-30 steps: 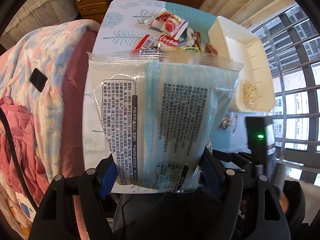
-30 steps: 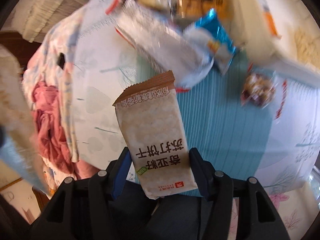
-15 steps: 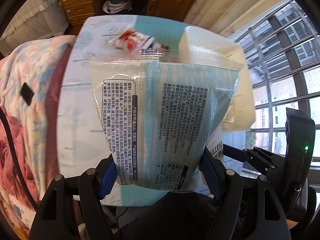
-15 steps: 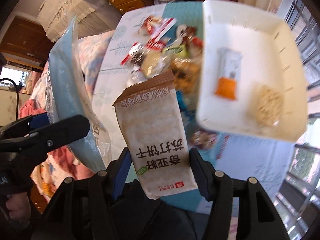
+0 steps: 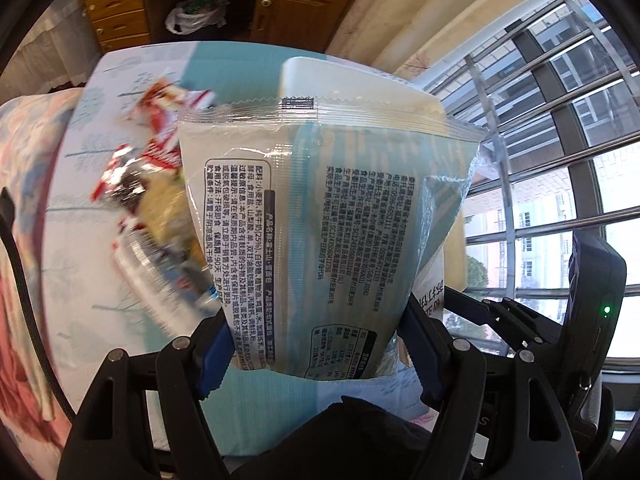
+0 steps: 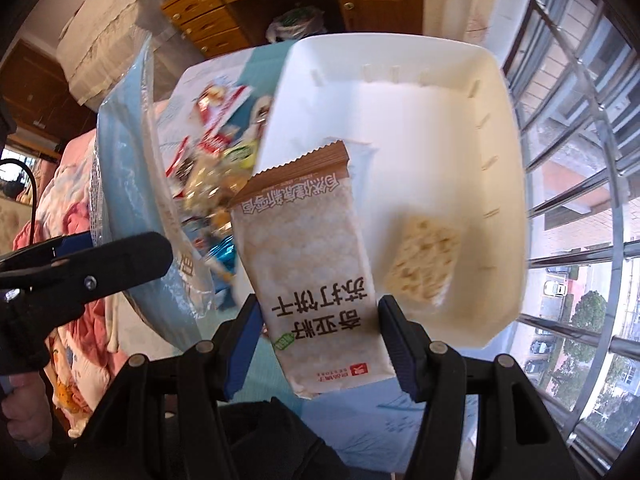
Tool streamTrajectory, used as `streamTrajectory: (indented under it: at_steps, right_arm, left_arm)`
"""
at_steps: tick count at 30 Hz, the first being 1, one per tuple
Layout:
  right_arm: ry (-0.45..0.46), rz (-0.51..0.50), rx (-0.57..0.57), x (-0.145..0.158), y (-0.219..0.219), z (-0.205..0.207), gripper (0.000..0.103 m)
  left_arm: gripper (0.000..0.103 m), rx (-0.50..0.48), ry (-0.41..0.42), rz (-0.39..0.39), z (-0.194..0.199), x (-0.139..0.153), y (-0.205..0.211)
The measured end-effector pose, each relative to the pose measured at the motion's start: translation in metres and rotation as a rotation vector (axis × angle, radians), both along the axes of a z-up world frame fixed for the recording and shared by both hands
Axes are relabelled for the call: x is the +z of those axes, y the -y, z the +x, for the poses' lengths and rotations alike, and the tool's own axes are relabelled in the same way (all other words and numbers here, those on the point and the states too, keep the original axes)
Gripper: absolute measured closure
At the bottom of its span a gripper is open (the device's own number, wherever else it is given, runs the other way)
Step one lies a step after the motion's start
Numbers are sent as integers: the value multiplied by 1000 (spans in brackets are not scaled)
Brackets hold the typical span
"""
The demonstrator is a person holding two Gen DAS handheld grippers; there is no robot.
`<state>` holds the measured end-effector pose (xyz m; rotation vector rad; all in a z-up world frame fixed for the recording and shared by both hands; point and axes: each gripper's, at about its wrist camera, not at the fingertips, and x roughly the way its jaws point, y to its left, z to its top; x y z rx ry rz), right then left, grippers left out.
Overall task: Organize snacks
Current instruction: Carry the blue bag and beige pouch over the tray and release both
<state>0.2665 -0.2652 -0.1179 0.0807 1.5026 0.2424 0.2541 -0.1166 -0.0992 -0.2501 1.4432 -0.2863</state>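
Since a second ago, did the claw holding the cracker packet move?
Yes. The right claw carried the cracker packet from over the blue tablecloth to above the white bin.

We see the white bin (image 6: 400, 92) mostly bare, only a rice cake (image 6: 424, 258) lying inside. The loose snack pile (image 6: 212, 152) crowds the table (image 6: 400, 412) on its left.

Strong daylight is pouring in through the barred window (image 5: 560, 140), brightening the right side of both views and washing the white bin (image 6: 420, 128) almost to glare. The clear bread bag (image 5: 320, 220) is catching sheen along its top seal, yet its print is reading sharp. The loose snack pile (image 5: 152, 184) is smearing with motion blur. Fisheye bending is curving the window bars, and black vignetting is closing in at every corner.
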Motion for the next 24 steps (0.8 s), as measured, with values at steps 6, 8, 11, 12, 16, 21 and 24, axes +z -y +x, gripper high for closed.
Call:
streamTrajectory:
  at_steps: [6,8,11,12,16,21,24]
  right_arm:
    - [37,10,-40,-7,35,13,44]
    - [39,13,-48,-9,42,16,44]
    - [40,29,-56,-15,49,22,44]
    - [40,37,-58,-16,52,23,44]
    - [40,46,-56,-16,59,28,44]
    - [44,55,-94,-17,69,31,26]
    - [39,63,-128,-18,71,30,25]
  left_arm:
    - [28,-23,1,-30,25,-19,31]
    - [28,-27,2,-29,33,-24,39]
    - [25,-16,0,-35,43,-30,49]
    - [17,-7,-1,-37,46,-32,49]
    - [7,-1,7,-43,54,-33,58]
    - [3,-13,11,-39,52,-29,59]
    - [3,-12,28,-39,49,-25,53]
